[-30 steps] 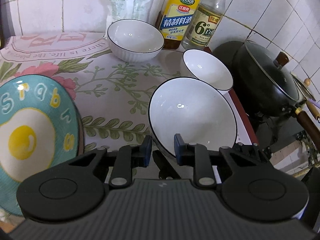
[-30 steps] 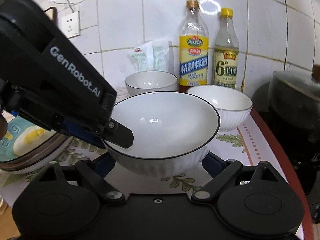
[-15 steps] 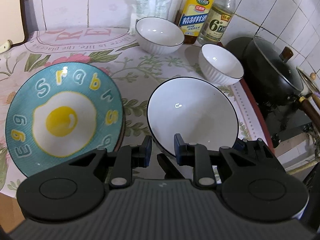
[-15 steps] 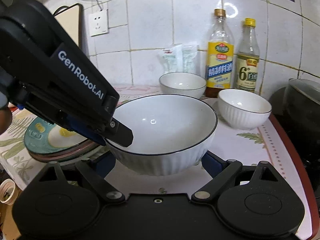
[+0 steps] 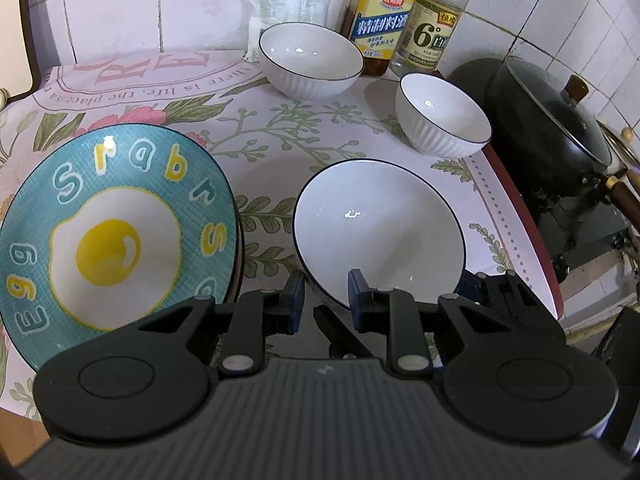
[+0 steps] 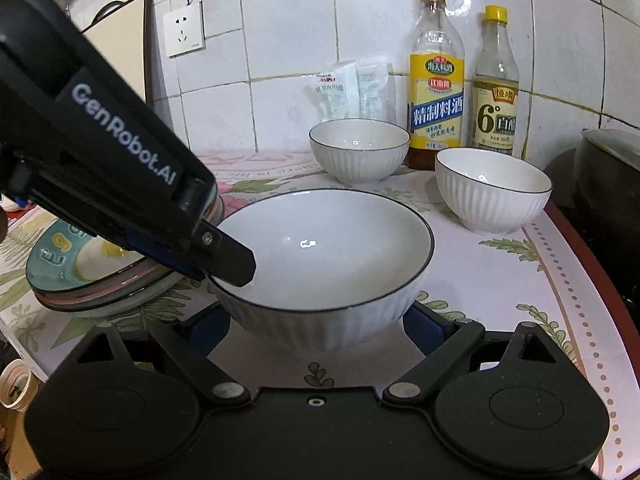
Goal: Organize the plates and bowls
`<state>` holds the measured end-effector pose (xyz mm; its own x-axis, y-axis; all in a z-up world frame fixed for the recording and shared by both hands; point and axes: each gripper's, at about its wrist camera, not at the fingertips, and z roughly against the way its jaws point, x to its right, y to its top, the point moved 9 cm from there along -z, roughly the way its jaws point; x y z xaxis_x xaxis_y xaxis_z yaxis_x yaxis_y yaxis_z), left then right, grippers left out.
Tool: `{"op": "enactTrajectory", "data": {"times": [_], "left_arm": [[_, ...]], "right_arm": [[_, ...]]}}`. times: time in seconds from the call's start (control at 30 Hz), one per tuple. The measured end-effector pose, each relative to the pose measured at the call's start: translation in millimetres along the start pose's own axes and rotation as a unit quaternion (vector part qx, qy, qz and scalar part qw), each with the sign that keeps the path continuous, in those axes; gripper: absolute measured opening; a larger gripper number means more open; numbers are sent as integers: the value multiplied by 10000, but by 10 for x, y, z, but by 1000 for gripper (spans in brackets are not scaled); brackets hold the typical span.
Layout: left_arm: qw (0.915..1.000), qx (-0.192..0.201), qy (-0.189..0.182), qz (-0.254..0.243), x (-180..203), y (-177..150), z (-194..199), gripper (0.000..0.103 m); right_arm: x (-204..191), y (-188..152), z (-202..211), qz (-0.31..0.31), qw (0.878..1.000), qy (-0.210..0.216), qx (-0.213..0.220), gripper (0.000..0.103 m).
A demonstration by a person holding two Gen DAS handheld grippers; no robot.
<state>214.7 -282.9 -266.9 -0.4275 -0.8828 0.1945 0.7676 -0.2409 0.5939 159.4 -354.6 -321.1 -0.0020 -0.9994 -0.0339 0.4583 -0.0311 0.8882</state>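
Three white bowls and one stack of plates are on the flowered table (image 5: 280, 148), and the step in hand seems to be the moving of the largest bowl.

The plates (image 5: 112, 232) are the largest thing. They lie at 9 o'clock in the left view, and the top one is teal with a fried egg and letters on it. In the right view pink and grey rims show under it.

The big bowl (image 5: 380, 228) is next, at the centre, just beside the plates. It is wide and shallow, glossy white inside, with a thin dark rim line and ribs outside.

The left gripper (image 5: 323, 294) pinches its near rim: one finger is inside the bowl and one outside, closed on the rim. The right gripper (image 6: 316, 328) is spread wide, a finger at each side of the bowl's base, not pressing as far as I can see.

The mid bowl (image 5: 310, 64) stands at 12 o'clock before the bottles (image 5: 404, 20). The small bowl (image 5: 442, 120) stands at 2 o'clock, near the black wok (image 5: 548, 120).

I judge that the next move calls for a steady carry, because a rim pinch can let such a bowl tilt. The smaller bowls should probably nest inside it afterwards.
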Motion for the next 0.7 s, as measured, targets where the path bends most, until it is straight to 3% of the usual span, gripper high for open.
{"op": "enactTrajectory", "data": {"times": [0.23,0.4,0.7], "left_arm": [[9994,-235,-209,172,1,6,105,25],[9996,-243,-143,-1,24,33,290,26],[9971,-101,-100,-751,192,20,742,26]], "right_arm": [[72,-107,99,-29,9987,-289,-421,98],[166,-123,484,-344,9991,-185,-164,98],[430,11,965,-803,9961,-124,343,98]]}}
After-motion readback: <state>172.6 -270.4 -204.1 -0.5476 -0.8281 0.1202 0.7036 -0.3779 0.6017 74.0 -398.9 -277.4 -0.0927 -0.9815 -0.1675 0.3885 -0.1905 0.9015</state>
